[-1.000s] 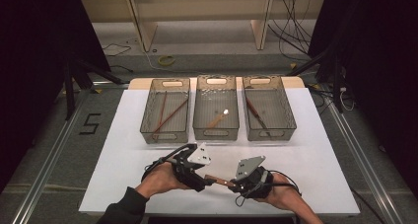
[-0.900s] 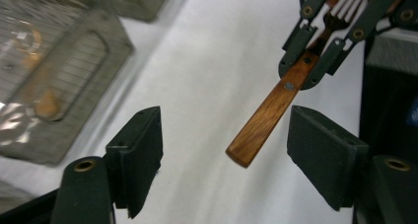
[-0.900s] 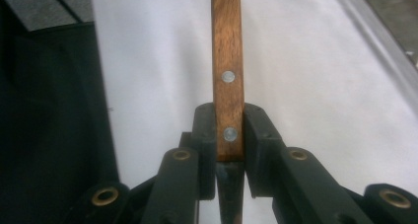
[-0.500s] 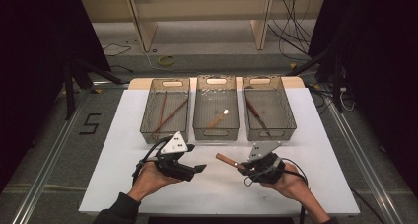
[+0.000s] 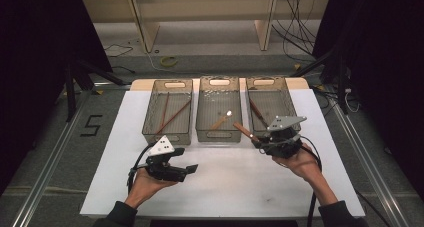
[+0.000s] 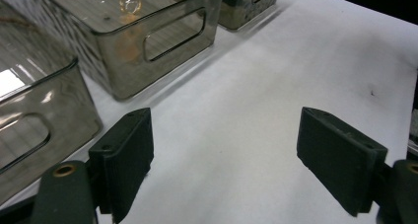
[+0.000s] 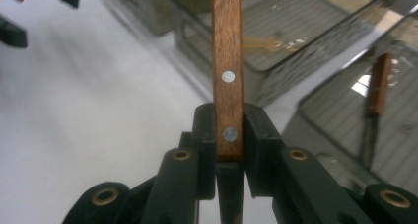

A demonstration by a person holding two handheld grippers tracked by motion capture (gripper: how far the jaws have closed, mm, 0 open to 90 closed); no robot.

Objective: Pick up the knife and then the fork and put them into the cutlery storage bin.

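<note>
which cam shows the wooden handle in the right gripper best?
Right gripper view: the wooden handle sits close-up, clamped between the jaws, rivets visible. High view shows it small, jutting from the right gripper toward the bins.

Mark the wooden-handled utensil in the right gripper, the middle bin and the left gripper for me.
wooden-handled utensil (image 7: 227, 76): right gripper view, on the riveted wooden handle above the clamping pads.
middle bin (image 5: 218, 135): high view, on its near wall by the handle slot.
left gripper (image 6: 224, 162): left gripper view, midway between its open fingertips.

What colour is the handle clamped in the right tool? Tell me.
Reddish-brown wooden handle with silver rivets, clearest in the right gripper view.
</note>
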